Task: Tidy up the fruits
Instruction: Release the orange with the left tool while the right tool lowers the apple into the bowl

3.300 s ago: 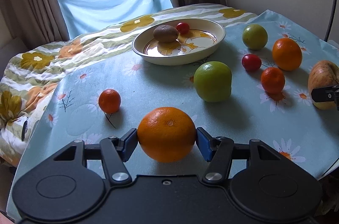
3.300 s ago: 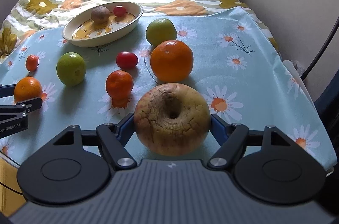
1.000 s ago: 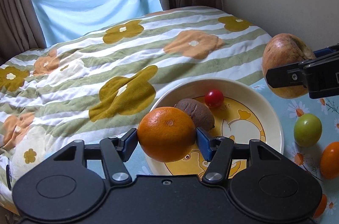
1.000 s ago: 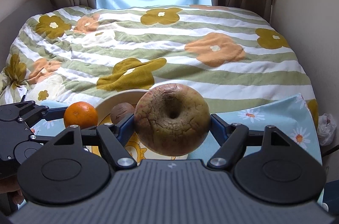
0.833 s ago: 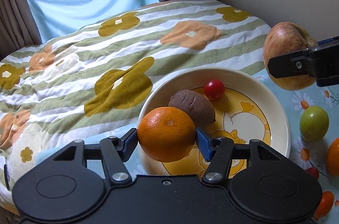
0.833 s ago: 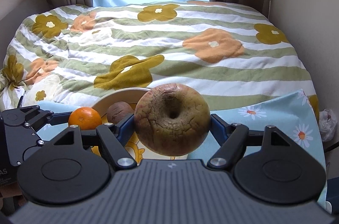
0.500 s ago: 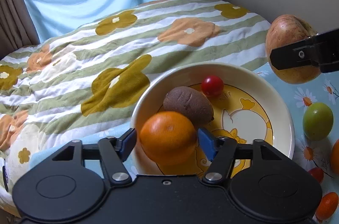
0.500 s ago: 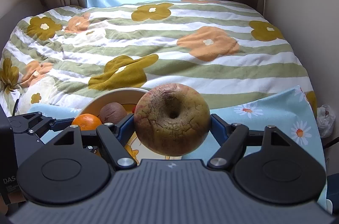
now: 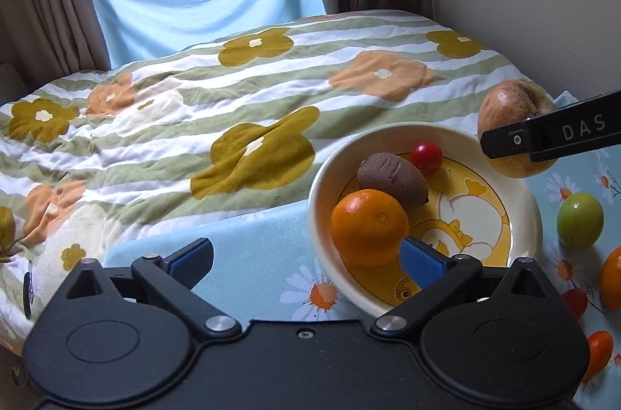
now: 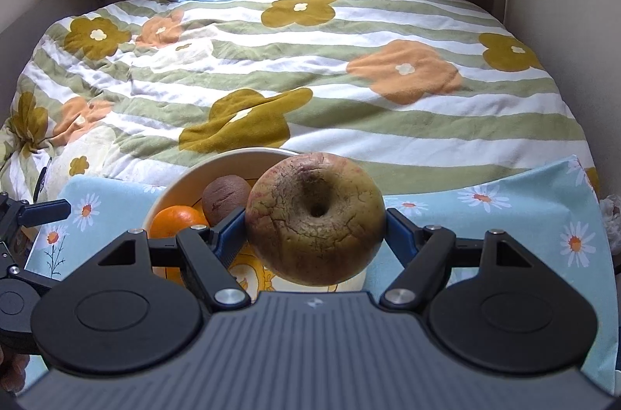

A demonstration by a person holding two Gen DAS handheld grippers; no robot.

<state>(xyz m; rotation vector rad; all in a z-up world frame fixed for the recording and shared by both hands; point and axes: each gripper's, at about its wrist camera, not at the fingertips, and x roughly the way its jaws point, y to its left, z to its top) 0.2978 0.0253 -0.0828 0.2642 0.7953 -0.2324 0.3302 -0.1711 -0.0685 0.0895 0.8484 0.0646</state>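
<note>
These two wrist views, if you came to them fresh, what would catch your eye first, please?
First, the big wrinkled yellow-brown apple clamped in the right gripper, held above the cream cartoon-printed bowl. Next, the bright round orange lying in that bowl beside a brown kiwi and a small red tomato, with the left gripper opening, its jaws wide around it. Behind stretches a striped flowered quilt.

The orange (image 9: pixel 368 226), round and glossy, sits inside the cream bowl (image 9: pixel 322 177) at its near rim, just ahead of the left gripper's (image 9: pixel 306 254) right finger, clear of both opening jaws. Beyond it lie a brown kiwi (image 9: pixel 392 180) and a small red tomato (image 9: pixel 427 157). The wrinkled yellow-brown apple (image 10: pixel 315 219), its dimple toward the camera, is clamped between the right gripper's (image 10: pixel 315 235) fingers above the bowl.
</note>
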